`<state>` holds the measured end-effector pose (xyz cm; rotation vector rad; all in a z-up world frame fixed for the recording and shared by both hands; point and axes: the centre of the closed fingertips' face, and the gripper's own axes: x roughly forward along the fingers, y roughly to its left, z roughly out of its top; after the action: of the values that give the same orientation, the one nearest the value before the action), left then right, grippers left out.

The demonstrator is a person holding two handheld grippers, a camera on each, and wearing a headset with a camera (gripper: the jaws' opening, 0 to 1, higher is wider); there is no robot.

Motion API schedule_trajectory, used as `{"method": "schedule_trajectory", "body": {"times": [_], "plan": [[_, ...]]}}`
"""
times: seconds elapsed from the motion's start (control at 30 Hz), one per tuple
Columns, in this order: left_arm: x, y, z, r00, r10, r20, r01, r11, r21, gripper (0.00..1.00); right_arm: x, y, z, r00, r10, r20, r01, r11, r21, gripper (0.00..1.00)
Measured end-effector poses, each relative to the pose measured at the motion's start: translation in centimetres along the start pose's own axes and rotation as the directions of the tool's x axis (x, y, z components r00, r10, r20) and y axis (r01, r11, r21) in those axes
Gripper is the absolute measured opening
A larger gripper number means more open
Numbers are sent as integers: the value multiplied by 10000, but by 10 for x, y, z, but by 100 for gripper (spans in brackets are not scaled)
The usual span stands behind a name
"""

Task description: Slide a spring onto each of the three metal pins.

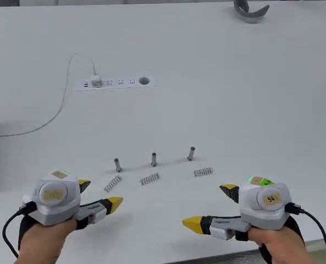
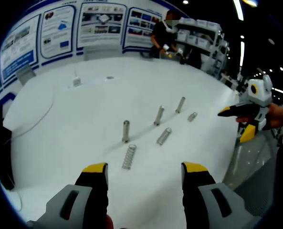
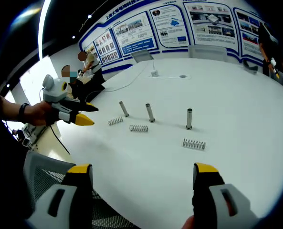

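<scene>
White table (image 1: 234, 82). Spans the whole head view. Flat and bare around the work, so small parts read clearly against it.

Left gripper (image 1: 100, 193). Held at lower left of the head view, close to the near table edge. Jaws apart, nothing between them. Judged as staged short of the parts, ready to advance.

Right gripper (image 1: 210, 206). Held at lower right, mirroring the other. Jaws likewise spread and empty, aimed toward the row of parts in the right gripper view.

Power strip (image 1: 116, 82). Lies left of centre in the upper half, with a cable (image 1: 53, 118) trailing toward the left edge. Well apart from the work; no evident role in the task.

Left pin (image 1: 117, 164), middle pin (image 1: 154, 159), right pin (image 1: 191, 153). Stand upright in a shallow row at lower centre, climbing slightly toward the right. All bare. Presumably set upright so that a coil can drop over the top.

Left spring (image 1: 112, 183), middle spring (image 1: 149, 179), right spring (image 1: 203, 172). Lie on their sides, one just below each pin, near but not touching. Apparently paired one per pin to keep each carry short. Task judged not yet begun. Probable risk: a thin coil slipping from the jaws.
</scene>
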<state>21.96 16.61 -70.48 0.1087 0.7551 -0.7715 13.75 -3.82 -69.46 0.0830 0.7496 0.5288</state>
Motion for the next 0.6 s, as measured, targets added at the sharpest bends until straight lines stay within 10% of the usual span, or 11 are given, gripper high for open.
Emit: {"method": "schedule_trajectory", "body": {"times": [0.6], "plan": [[-14,-4,-10,9999,-108,-32,107,9997,-221,72,8,3,3,10000,90,-6,-90,9999,52,88]]}}
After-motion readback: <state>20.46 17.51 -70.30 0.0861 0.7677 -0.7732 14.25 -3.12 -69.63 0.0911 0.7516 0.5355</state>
